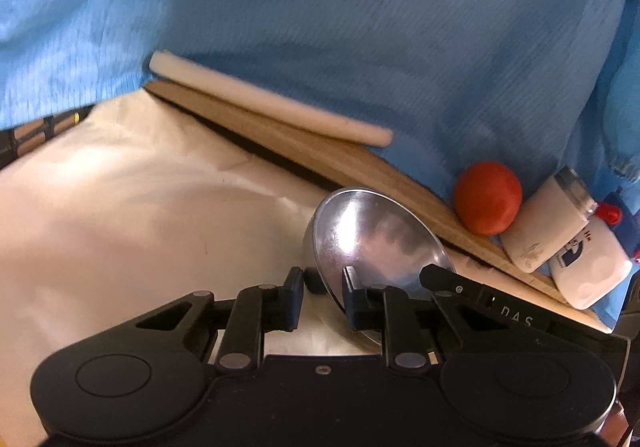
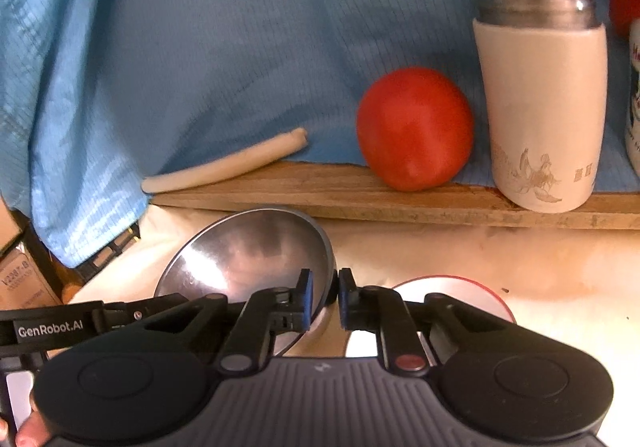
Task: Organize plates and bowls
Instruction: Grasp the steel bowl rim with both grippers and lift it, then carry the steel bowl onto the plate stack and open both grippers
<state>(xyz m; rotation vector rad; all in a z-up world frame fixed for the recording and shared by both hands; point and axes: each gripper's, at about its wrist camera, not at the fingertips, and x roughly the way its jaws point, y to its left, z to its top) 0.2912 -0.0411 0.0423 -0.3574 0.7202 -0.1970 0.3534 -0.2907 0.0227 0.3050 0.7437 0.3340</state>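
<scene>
Both cameras ride low on the grippers, looking forward and down over their fingers, close to the counter [image 1: 120, 207]. The left view faces rightward along the wooden ledge [image 1: 360, 167]; the right faces it squarely. Both share the bowl [image 1: 372, 235], tomato [image 2: 414, 129] and cup [image 2: 542, 111].

Makeshift home tabletop, tomato [image 2: 414, 129], flask [image 2: 542, 107], blue cloth [image 2: 224, 47] backdrop
</scene>
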